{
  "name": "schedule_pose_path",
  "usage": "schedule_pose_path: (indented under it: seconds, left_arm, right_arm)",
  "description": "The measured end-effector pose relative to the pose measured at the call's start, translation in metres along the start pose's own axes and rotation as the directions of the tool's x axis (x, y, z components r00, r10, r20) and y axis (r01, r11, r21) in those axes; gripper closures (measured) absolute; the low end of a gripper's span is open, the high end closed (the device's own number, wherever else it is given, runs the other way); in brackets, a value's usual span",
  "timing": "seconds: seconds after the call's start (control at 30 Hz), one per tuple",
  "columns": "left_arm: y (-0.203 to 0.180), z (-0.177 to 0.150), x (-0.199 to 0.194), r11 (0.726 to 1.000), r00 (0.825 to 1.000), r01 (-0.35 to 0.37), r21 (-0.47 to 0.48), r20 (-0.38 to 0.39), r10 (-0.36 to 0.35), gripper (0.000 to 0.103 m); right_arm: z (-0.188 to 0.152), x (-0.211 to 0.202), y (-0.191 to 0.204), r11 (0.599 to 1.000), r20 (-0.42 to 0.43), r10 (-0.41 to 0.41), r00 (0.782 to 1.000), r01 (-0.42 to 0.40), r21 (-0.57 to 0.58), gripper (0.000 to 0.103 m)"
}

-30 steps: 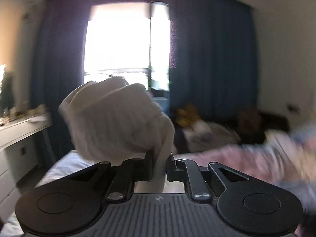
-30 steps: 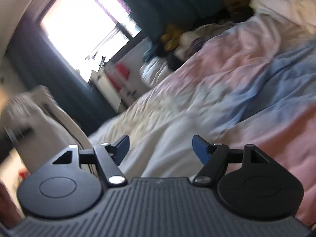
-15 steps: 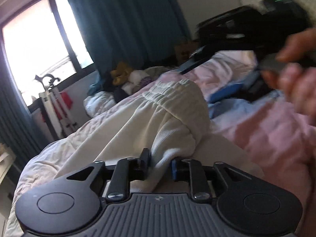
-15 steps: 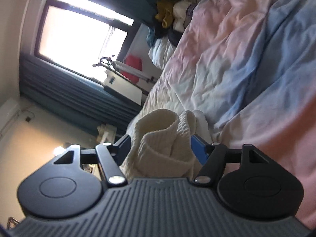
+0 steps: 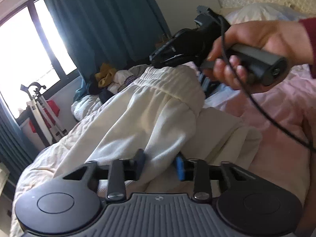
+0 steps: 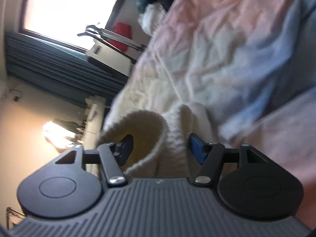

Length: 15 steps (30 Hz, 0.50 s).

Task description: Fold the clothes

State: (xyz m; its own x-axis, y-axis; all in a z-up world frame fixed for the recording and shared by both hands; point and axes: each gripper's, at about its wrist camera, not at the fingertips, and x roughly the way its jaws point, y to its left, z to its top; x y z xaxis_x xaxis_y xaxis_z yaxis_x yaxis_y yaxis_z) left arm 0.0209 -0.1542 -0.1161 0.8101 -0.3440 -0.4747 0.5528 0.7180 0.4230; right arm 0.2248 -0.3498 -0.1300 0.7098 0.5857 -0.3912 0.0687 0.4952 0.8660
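Observation:
Cream ribbed knit trousers (image 5: 158, 106) lie spread on the bed, their elastic waistband at the far end. My left gripper (image 5: 160, 165) sits at their near end with its jaws part-way apart, and a bunch of the fabric still fills the gap. A hand (image 5: 256, 45) holds my right gripper (image 5: 158, 60) above the waistband. In the right wrist view a rolled cream edge of the trousers (image 6: 150, 130) lies between the wide-apart fingers of my right gripper (image 6: 161, 150), which is open around it.
The bed is covered by a rumpled pink, blue and cream duvet (image 5: 276, 118). Beyond it are a pile of clothes (image 5: 106, 77), a rack with a red item (image 5: 45, 108) and dark curtains (image 5: 102, 19). A black cable (image 5: 276, 122) trails from the right gripper.
The left gripper brought the trousers down from in front of the window onto the bed, and its jaws widened. The right gripper came over the garment and now straddles its edge.

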Motion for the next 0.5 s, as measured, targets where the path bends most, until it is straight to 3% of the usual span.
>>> schedule_pose_path:
  seconds: [0.03,0.07,0.17,0.33,0.4,0.5]
  left_arm:
    - [0.001,-0.001,0.000,1.000,1.000,0.014,-0.012,0.008,-0.014,0.091]
    - [0.003,-0.001,0.000,1.000,1.000,0.023,-0.019,0.018,-0.023,0.093]
    - [0.009,0.000,-0.008,0.997,0.997,0.056,-0.053,0.057,-0.053,0.096]
    - [0.016,0.003,-0.025,0.987,0.986,0.131,-0.089,0.118,-0.120,0.098]
    - [0.015,0.000,-0.019,0.979,0.982,0.177,-0.103,0.092,-0.168,0.098]
    - [0.009,-0.007,-0.005,0.974,0.979,0.203,-0.098,0.039,-0.200,0.097]
  right_arm:
    - [0.001,-0.001,0.002,1.000,0.020,0.005,1.000,-0.005,-0.009,0.059]
    - [0.001,-0.004,0.005,1.000,0.046,0.005,0.999,-0.004,-0.020,0.081]
    - [-0.001,-0.014,0.020,0.996,0.091,0.047,0.995,-0.039,-0.086,0.085]
    - [-0.004,-0.037,0.042,0.983,0.195,0.051,0.980,-0.015,-0.182,0.087]
    - [-0.002,-0.039,0.036,0.973,0.223,-0.043,0.974,0.092,-0.213,0.088]
    - [0.003,-0.021,-0.004,0.980,0.150,-0.176,0.973,0.188,-0.072,0.087]
